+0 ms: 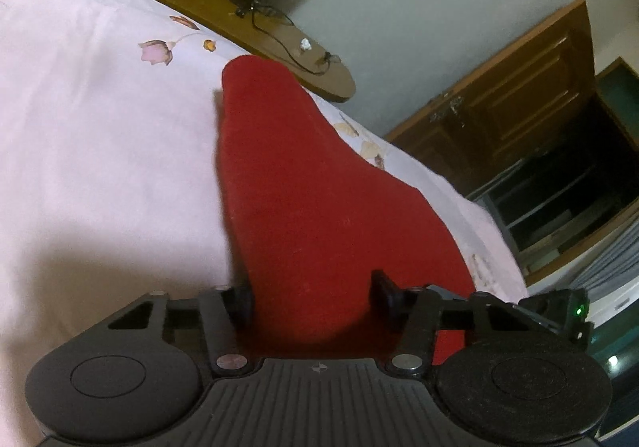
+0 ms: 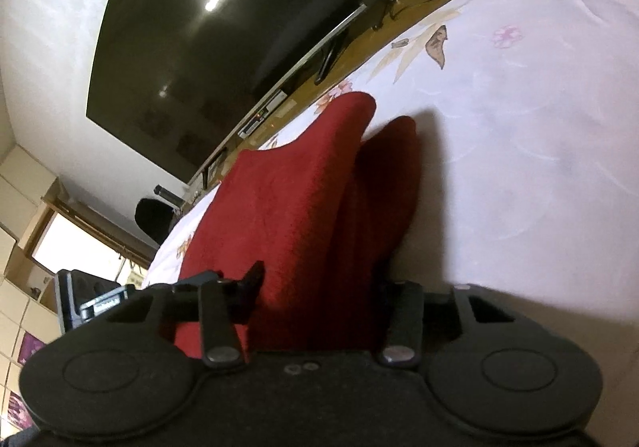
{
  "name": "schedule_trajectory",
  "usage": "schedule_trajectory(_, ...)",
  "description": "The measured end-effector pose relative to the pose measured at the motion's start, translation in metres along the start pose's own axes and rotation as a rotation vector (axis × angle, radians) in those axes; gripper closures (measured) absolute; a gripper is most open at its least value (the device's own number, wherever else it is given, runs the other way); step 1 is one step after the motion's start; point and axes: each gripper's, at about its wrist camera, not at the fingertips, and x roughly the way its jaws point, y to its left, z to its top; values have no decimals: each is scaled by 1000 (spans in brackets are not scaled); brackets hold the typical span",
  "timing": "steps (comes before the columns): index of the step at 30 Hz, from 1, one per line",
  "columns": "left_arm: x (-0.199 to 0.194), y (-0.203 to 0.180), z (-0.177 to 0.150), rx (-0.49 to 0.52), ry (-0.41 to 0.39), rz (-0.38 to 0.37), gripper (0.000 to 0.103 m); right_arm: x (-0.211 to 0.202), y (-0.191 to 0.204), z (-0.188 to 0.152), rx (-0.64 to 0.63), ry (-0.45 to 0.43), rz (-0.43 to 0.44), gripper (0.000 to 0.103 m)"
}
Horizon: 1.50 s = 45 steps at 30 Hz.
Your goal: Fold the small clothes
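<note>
The bed [image 1: 80,167], under a pale pink flowered sheet, carries a red garment [image 1: 303,199] near its far edge, beside the wooden shelf [image 1: 223,19] under the television [image 2: 207,47]. The cloth runs back between both pairs of fingers — left gripper [image 1: 315,297] and right gripper [image 2: 319,287] each stand partly open around it; whether the pads pinch it I cannot tell.
</note>
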Motion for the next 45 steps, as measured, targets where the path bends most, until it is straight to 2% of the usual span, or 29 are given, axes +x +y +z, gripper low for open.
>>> schedule_trajectory(3,-6,-2,2,-2,-17,-26,56,-4,8,-4,-29,-17,-5,62)
schedule_trajectory(12,-53,-7,10,27,-54,-57,56,-14,54,-2,-73,-66,10,63)
schedule_trajectory(19,-114,6,23,45,-90,-26,56,10,105,-6,-107,-57,33,63)
schedule_trajectory(28,-199,62,38,33,-122,57,56,82,161,-24,-103,10,98,63)
schedule_trajectory(34,-234,128,32,-29,-101,110,56,140,179,-47,-101,93,113,63)
schedule_trajectory(36,-229,152,24,-52,-69,145,54,161,175,-57,-76,123,97,63)
schedule_trajectory(37,-227,163,20,-66,-70,154,46,171,169,-61,-69,135,65,62)
schedule_trajectory(38,-228,174,16,-93,-101,116,45,181,160,-66,-54,147,19,63)
schedule_trajectory(40,-231,180,13,-109,-121,85,45,183,146,-70,5,112,61,64)
schedule_trajectory(41,-232,181,14,-101,-121,87,44,182,147,-70,2,116,56,62)
schedule_trajectory(45,-249,168,20,-34,-149,161,39,171,163,-64,-82,127,-9,53)
